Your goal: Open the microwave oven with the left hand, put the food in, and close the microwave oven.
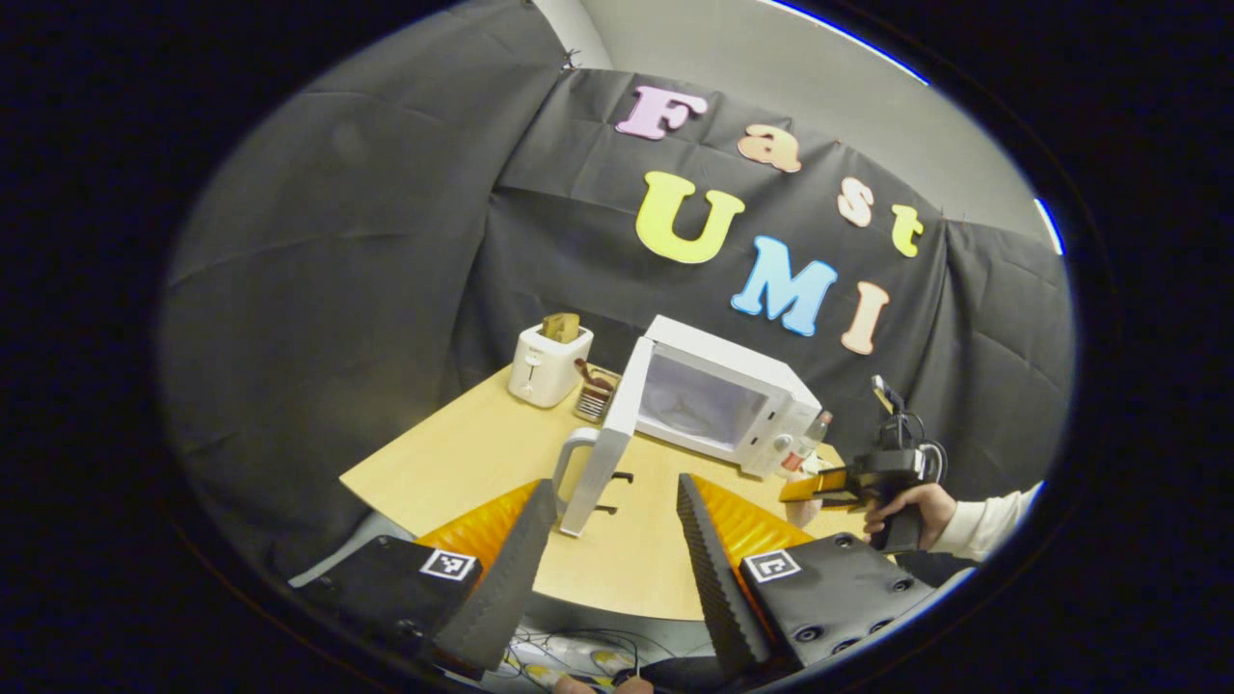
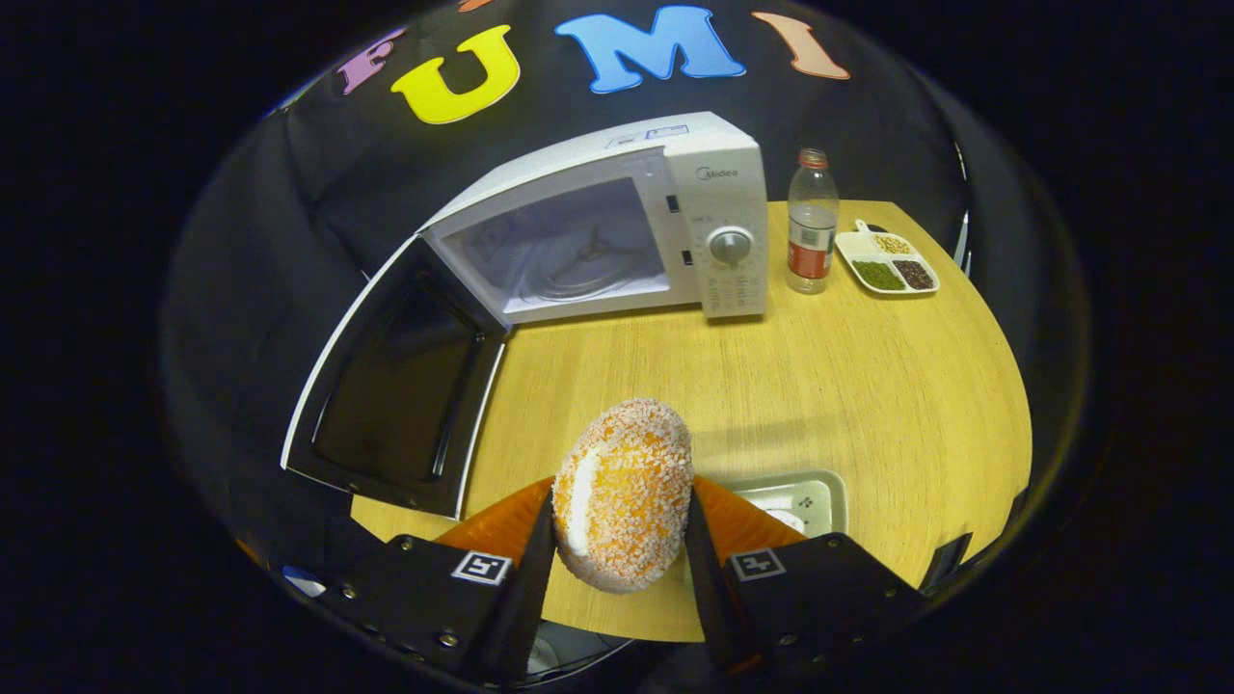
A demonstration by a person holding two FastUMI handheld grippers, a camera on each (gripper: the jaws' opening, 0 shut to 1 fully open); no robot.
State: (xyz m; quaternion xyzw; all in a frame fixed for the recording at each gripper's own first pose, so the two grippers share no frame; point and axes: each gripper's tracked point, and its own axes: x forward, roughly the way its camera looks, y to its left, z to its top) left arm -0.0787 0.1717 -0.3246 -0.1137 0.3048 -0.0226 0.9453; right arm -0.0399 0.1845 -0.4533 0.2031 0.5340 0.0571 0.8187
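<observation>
The white microwave (image 1: 725,397) stands at the back of the wooden table with its door (image 1: 605,451) swung wide open and its cavity (image 2: 569,253) bare. My left gripper (image 1: 613,525) hangs open in front of the door's edge, apart from it, holding nothing. A round orange crumb-coated cake with a cream band (image 2: 625,506) sits between the fingers of my right gripper (image 2: 619,525), which is shut on it above the table's near edge. In the left gripper view that right gripper (image 1: 819,487) is held by a hand to the right of the microwave.
A white toaster (image 1: 548,364) and a small rack (image 1: 595,390) stand left of the microwave. A plastic bottle (image 2: 812,224) and a divided dish of beans (image 2: 887,262) stand right of it. A pale tray (image 2: 800,499) lies under the right gripper. The open door (image 2: 403,386) juts toward the table's front.
</observation>
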